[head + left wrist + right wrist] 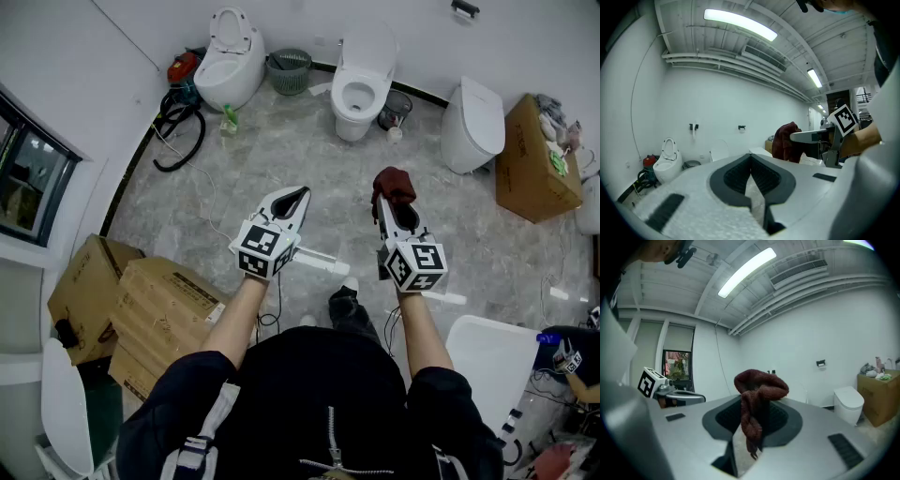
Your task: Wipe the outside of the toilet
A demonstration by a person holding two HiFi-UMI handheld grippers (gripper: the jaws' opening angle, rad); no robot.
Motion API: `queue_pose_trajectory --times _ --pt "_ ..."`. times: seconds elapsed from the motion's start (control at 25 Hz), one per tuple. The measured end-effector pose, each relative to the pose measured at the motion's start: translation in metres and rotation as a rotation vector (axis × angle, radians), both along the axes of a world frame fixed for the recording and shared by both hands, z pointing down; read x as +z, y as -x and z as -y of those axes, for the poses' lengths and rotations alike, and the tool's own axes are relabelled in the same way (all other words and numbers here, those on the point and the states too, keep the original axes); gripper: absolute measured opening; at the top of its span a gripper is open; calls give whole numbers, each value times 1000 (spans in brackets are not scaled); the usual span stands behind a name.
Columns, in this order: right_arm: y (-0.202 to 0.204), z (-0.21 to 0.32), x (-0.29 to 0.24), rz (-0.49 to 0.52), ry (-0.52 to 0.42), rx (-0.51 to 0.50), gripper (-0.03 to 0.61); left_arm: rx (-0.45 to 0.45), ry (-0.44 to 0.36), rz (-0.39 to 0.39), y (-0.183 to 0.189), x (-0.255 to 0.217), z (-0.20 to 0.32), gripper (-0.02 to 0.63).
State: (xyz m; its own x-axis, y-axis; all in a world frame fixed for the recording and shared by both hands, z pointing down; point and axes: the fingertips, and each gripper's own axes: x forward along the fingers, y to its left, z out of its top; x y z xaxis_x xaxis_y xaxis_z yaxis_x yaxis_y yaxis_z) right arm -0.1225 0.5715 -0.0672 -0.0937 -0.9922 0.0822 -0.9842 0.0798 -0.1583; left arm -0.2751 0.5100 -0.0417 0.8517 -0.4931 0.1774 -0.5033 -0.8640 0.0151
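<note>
Right gripper (751, 427) first: jaws clamped tight on a dark red cloth (759, 385), which bunches above the pads and trails a tail down between them. Over to the left gripper (751, 164): jaws pressed together with nothing in them, held level beside its partner at mid-frame in the head view.

Both hang over bare grey floor (281, 159), and that's the story. The cloth is in hand, but no toilet is within touch. Along the top of the frame are three candidates: a lid-up toilet (228, 70) upper left, an open toilet (359, 84) top centre and a closed toilet (472, 122) upper right. All are well apart from the grippers.

My read is that the wiping hasn't started, so the approach and every outer surface are left to do. Which toilet is the target I can't tell, though the cloth points roughly at the centre one.

Writing? Slim pickings. The cardboard box (534, 164) at right carries print too small to read, and the boxes (159, 300) lower left bear an illegible label. The cubes show only black-and-white square markers.
</note>
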Motion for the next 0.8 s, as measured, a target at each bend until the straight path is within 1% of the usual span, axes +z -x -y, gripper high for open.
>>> queue_pose_trajectory --times 0.12,0.32,0.6,0.8 --pt "-6 7 1 20 -10 -24 114 -4 4 1 -10 3 7 1" --pt "-25 26 5 0 -7 -33 114 -13 15 8 -34 6 28 2" --pt "-79 62 7 -1 9 -73 114 -43 23 6 -91 3 62 2" --pt "-118 88 10 -7 9 -100 115 -63 17 21 -127 5 86 2"
